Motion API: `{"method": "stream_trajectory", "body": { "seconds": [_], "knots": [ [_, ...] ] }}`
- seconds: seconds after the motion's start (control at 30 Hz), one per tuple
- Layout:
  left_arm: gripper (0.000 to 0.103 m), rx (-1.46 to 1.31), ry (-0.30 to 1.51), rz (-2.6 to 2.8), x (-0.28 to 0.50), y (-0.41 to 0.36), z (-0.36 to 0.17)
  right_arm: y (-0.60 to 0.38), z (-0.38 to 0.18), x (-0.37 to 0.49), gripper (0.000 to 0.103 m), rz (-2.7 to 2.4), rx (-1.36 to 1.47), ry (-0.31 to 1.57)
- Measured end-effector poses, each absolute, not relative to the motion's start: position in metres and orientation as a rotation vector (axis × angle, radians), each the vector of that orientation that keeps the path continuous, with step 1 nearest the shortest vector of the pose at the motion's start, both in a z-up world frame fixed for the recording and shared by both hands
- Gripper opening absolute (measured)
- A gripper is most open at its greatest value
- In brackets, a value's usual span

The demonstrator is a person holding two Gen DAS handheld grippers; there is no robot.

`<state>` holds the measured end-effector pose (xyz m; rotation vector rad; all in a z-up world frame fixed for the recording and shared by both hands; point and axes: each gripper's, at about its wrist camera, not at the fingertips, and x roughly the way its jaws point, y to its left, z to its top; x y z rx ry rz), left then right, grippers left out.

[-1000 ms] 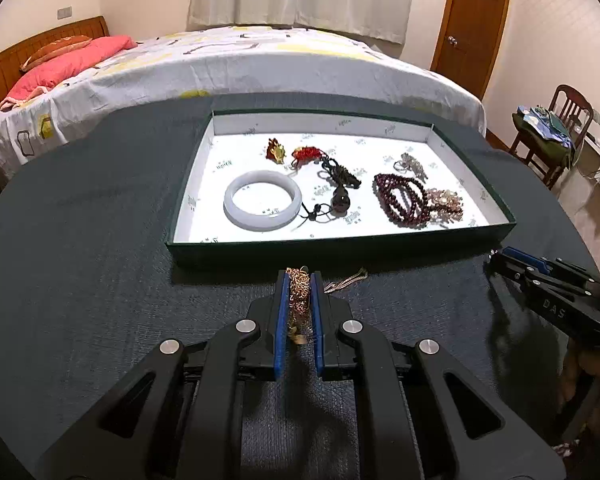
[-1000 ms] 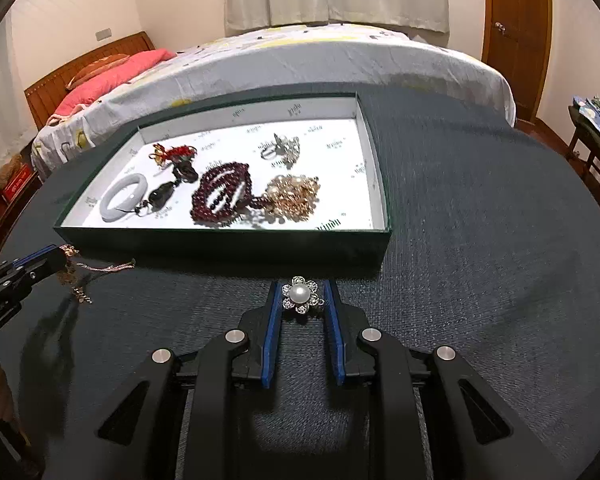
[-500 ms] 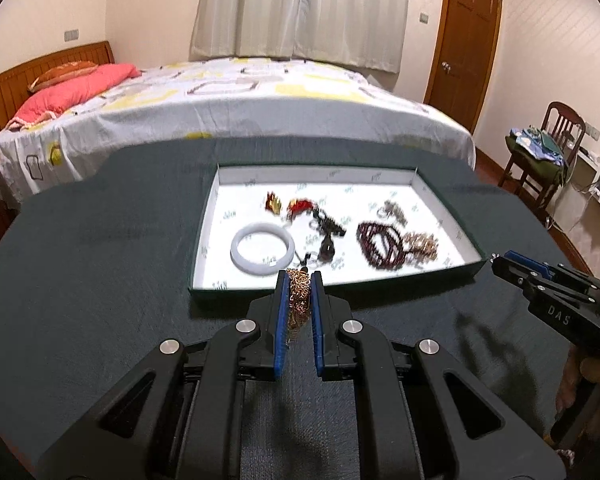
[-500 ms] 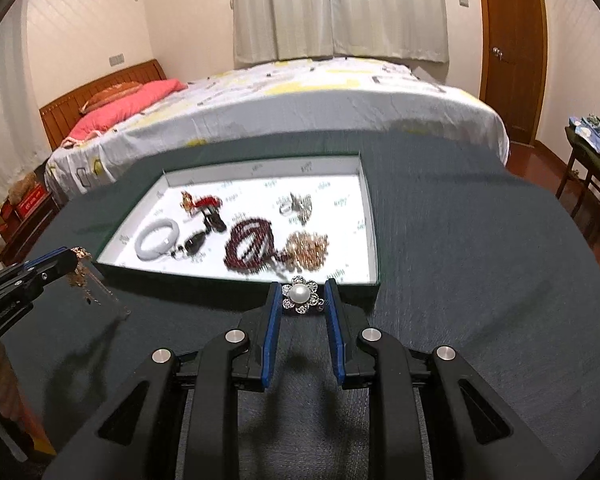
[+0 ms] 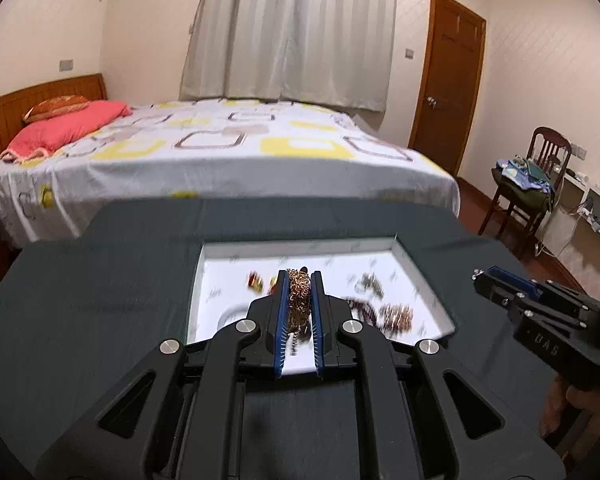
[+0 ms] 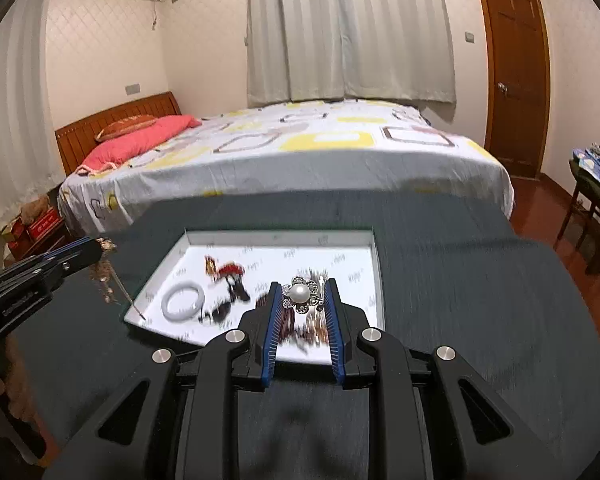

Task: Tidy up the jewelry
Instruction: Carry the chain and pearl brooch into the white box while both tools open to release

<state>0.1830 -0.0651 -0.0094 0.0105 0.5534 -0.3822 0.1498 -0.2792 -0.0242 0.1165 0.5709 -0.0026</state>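
My left gripper (image 5: 299, 280) is shut on a bunched gold chain necklace (image 5: 299, 300) and holds it above the white-lined jewelry box (image 5: 236, 254). The chain hangs from that gripper in the right wrist view (image 6: 106, 270). My right gripper (image 6: 301, 290) is shut on a pearl flower brooch (image 6: 300, 294) above the near right part of the box (image 6: 340, 240). In the box lie a white bangle (image 6: 182, 302), a red ornament (image 6: 230, 270), a dark pendant (image 6: 220, 312) and beaded bracelets (image 5: 396, 316).
The box sits on a round table under a dark cloth (image 5: 100, 280). A bed (image 5: 220, 152) stands behind the table. A chair with clothes (image 5: 532, 176) and a door (image 5: 448, 88) are at the right.
Both grippers have risen off the cloth and moved forward over the box, each still holding its piece. The box now lies under the fingers.
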Motion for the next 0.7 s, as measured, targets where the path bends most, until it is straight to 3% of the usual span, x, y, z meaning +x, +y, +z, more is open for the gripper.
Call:
{"method": "stream_trajectory", "body": {
  "seconds": [0.37,0.7],
  "knots": [
    [0.011,0.008,0.489,-0.401,0.246,-0.107,0.005,-0.291,-0.006,0.209,0.022,-0.007,0.096,0.49],
    [0.011,0.031,0.657,-0.353,0.33,-0.15,-0.054,-0.298,-0.052,0.286,0.022,-0.016,0.094,0.583]
  ]
}}
